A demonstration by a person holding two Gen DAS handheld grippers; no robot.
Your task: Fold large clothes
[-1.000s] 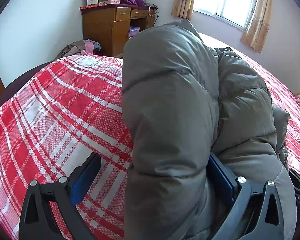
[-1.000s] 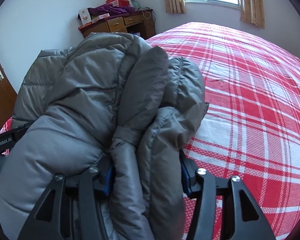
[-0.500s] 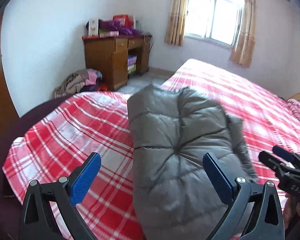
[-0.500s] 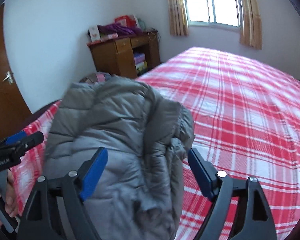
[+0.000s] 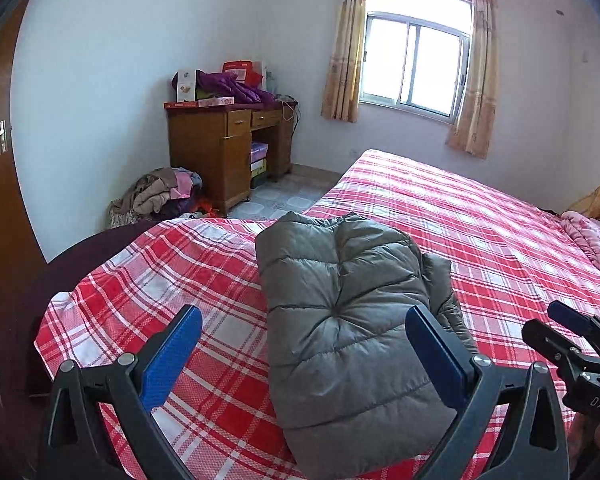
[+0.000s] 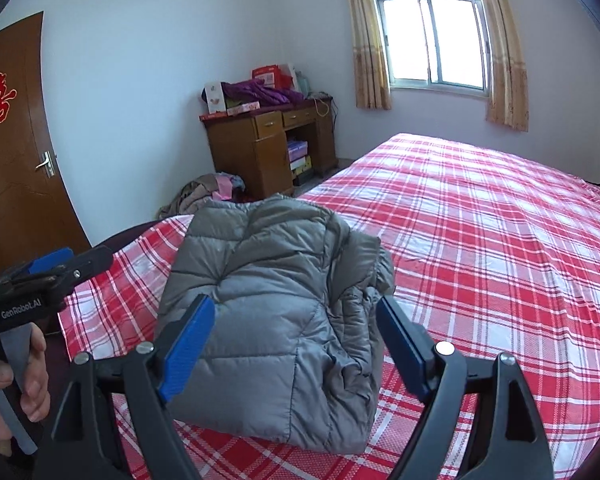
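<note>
Grey puffer jacket (image 5: 352, 332) lies folded into a compact bundle near the corner of the bed (image 5: 480, 232), on the red plaid sheet. Left gripper (image 5: 304, 354): jaws spread wide, above the jacket, nothing gripped. Right gripper (image 6: 296, 344): jaws likewise released and clear of the jacket. A hand (image 6: 4, 384) holds the left gripper's handle. Bench (image 5: 228, 148) by the wall: its open cubby holds stacked boxes (image 5: 259, 160); boxes and a purple garment (image 5: 232, 86) lie on top. Clothes pile (image 5: 160, 196) lies on the floor beside it.
</note>
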